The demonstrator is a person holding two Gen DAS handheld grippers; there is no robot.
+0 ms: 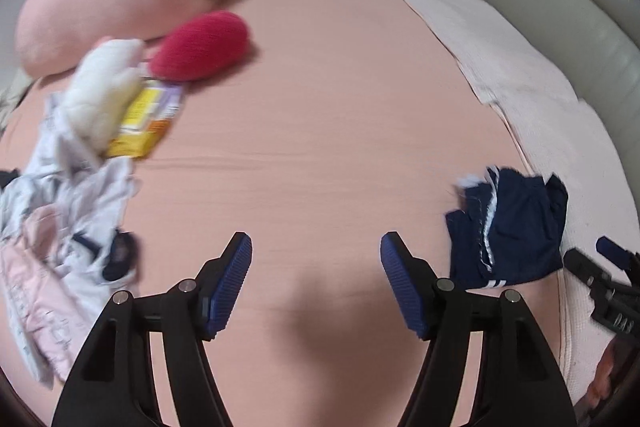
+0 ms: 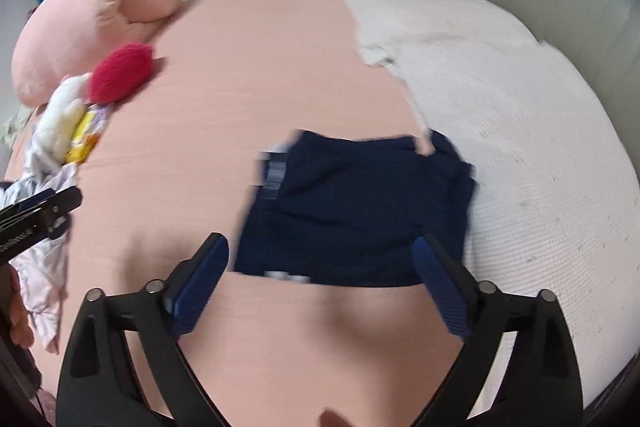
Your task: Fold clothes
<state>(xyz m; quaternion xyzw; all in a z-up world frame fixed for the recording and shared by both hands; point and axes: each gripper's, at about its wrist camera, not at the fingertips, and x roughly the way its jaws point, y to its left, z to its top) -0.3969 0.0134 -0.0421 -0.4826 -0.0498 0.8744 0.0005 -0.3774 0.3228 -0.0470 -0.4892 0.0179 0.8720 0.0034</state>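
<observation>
- Left wrist view: the left hand-held gripper (image 1: 316,253) stands wide apart over bare pink bed sheet (image 1: 320,107), with nothing between its blue pads.
- Right wrist view: the right hand-held gripper (image 2: 322,255) is also spread wide and holds nothing. The folded navy shorts (image 2: 356,211) lie on the bed beyond its tips, their near edge between the two fingers, but the pads do not press on the cloth.
- The shorts sit at the seam where the pink sheet meets the white blanket (image 2: 500,107), and they look like a finished, compact fold.
- The next garment would likely come from the heap of pale clothes (image 1: 68,227) at the left edge of the bed, near the left gripper.
- To do that well, one piece should be taken by a clear hem or corner and lifted free of the rest. It should then be spread flat on the open sheet, well apart from the shorts.
- The red cushion (image 1: 202,45), the white plush toy (image 1: 104,91) and the yellow box (image 1: 144,119) lie just beside the heap and could snag.
- Motion blur smears the shorts' stripes and the heap, so separate garments there cannot be told apart.
- The heap is cut off at the frame edge.
</observation>
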